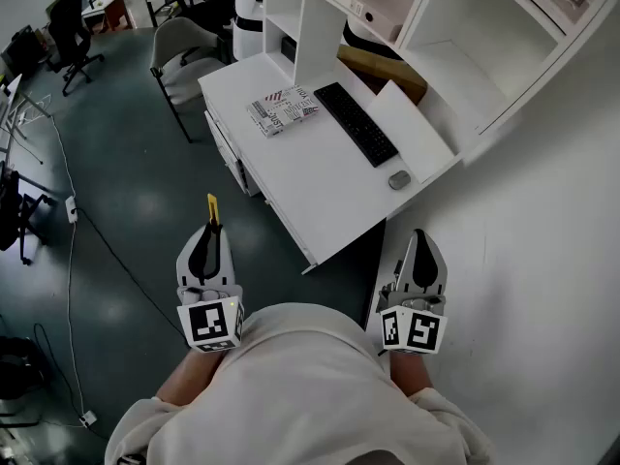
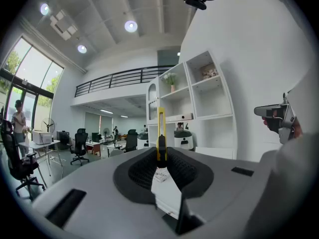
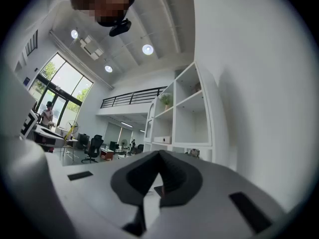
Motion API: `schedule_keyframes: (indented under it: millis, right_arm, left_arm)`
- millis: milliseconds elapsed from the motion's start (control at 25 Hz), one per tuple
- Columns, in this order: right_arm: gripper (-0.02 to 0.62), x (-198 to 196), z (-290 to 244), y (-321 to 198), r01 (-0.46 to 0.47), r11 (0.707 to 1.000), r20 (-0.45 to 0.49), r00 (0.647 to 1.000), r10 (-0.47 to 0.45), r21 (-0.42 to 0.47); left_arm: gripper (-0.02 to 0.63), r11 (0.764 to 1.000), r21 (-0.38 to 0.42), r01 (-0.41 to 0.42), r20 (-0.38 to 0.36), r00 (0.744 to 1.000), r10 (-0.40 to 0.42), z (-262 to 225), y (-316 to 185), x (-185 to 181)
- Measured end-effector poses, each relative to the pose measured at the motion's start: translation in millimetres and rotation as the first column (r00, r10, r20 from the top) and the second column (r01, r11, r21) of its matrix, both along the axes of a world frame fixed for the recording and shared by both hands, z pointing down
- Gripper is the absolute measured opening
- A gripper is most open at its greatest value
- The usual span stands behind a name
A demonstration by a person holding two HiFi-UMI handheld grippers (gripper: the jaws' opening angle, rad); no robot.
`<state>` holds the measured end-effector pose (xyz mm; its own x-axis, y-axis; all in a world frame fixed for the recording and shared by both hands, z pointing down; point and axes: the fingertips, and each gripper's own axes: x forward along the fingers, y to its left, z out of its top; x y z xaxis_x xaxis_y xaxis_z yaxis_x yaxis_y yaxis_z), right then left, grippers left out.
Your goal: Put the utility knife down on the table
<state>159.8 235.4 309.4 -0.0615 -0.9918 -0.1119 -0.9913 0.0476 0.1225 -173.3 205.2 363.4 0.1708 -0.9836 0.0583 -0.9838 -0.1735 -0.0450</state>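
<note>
The yellow utility knife (image 1: 212, 209) is jutting from the left tool (image 1: 207, 232), which is pinching its handle, out over the floor (image 1: 126, 192) left of the white counter (image 1: 310, 187). The right tool (image 1: 418, 238) is idling, pressed together and empty. Lowering the knife flat onto bare counter, clear of the keyboard (image 1: 356, 124), before letting go looks soundest.

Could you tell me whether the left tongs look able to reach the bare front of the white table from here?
Probably yes, with a step forward: the left tongs, shut on the utility knife, hang over open floor short of the table, and nothing stands between.
</note>
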Motion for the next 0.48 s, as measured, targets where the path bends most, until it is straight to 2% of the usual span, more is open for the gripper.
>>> schedule_keyframes:
  millis: [480]
  right_arm:
    - [0.003, -42, 2, -10, 0.035, 0.999, 0.012, 0.999, -0.035, -0.001]
  left_arm:
    - [0.063, 1.000, 0.023, -0.016, -0.002, 1.000, 0.016, -4, -9, -31]
